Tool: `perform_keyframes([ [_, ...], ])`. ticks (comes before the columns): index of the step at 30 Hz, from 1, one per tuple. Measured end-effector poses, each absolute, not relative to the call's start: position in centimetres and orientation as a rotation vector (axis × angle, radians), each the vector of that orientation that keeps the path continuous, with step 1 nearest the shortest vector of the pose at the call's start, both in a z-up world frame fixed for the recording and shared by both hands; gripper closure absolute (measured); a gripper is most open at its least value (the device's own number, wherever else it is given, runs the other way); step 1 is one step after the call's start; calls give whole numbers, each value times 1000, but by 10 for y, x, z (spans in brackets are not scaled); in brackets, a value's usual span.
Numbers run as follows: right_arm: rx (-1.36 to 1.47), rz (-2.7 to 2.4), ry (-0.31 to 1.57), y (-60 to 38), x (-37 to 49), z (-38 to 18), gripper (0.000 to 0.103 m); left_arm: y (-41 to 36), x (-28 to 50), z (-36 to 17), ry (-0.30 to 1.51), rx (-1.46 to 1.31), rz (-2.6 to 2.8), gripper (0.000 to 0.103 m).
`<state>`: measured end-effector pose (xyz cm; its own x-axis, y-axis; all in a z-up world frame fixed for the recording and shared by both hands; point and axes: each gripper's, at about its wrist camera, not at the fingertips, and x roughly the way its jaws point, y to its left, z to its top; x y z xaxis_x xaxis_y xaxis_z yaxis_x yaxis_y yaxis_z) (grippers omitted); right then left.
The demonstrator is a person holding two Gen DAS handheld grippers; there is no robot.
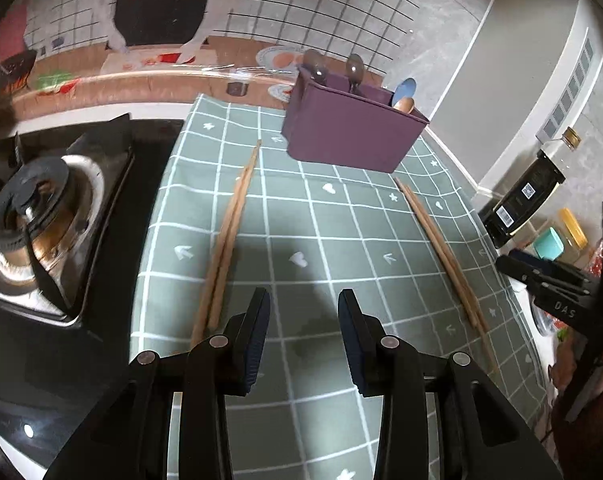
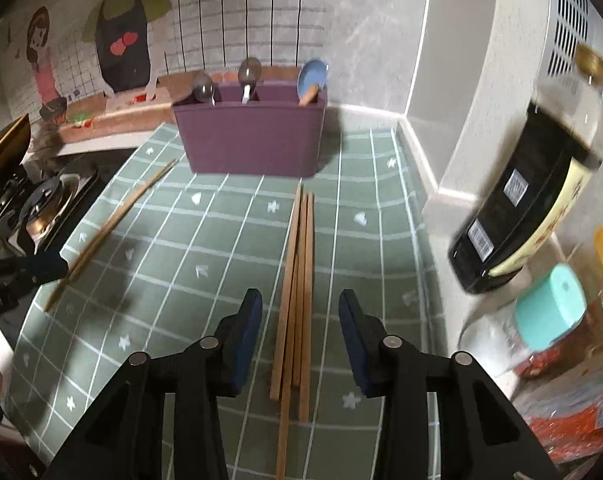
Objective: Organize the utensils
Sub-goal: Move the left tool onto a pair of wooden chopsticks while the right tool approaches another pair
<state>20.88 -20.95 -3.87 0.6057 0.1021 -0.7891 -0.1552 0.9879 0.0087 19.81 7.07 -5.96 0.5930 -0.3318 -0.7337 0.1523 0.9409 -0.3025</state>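
A purple utensil holder (image 1: pixel 353 136) (image 2: pixel 253 136) stands at the back of the green checked cloth (image 1: pixel 301 220) (image 2: pixel 205 240), holding two metal spoons (image 2: pixel 247 74) and a blue spoon (image 2: pixel 311 76). One pair of wooden chopsticks (image 1: pixel 229 236) (image 2: pixel 109 228) lies on the left of the cloth. A bundle of chopsticks (image 1: pixel 441 252) (image 2: pixel 297 292) lies on the right. My left gripper (image 1: pixel 303 304) is open and empty, just right of the left pair. My right gripper (image 2: pixel 299 308) is open, its fingers on either side of the right bundle; it also shows in the left wrist view (image 1: pixel 541 276).
A gas stove burner (image 1: pixel 33 216) (image 2: pixel 45 200) sits left of the cloth. A dark sauce bottle (image 1: pixel 529 196) (image 2: pixel 529 200), a teal-lidded jar (image 2: pixel 549 308) and a yellow-lidded container (image 1: pixel 573 232) stand at the right against the grey wall. The illustrated backsplash runs behind.
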Motion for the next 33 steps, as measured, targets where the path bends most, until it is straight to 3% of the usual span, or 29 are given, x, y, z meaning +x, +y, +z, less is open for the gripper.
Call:
perform_keyframes([
  [9,14,171,973,-221,211,-61,69,99,199,-63,914,-238,-283,66],
  [17,25,200,992,-220,193,-60,69,106,171,-82,939,-88,-209,67],
  [33,-47,327,982,-96,196,-62,69,111,155,-105,908,-20,-216,72],
])
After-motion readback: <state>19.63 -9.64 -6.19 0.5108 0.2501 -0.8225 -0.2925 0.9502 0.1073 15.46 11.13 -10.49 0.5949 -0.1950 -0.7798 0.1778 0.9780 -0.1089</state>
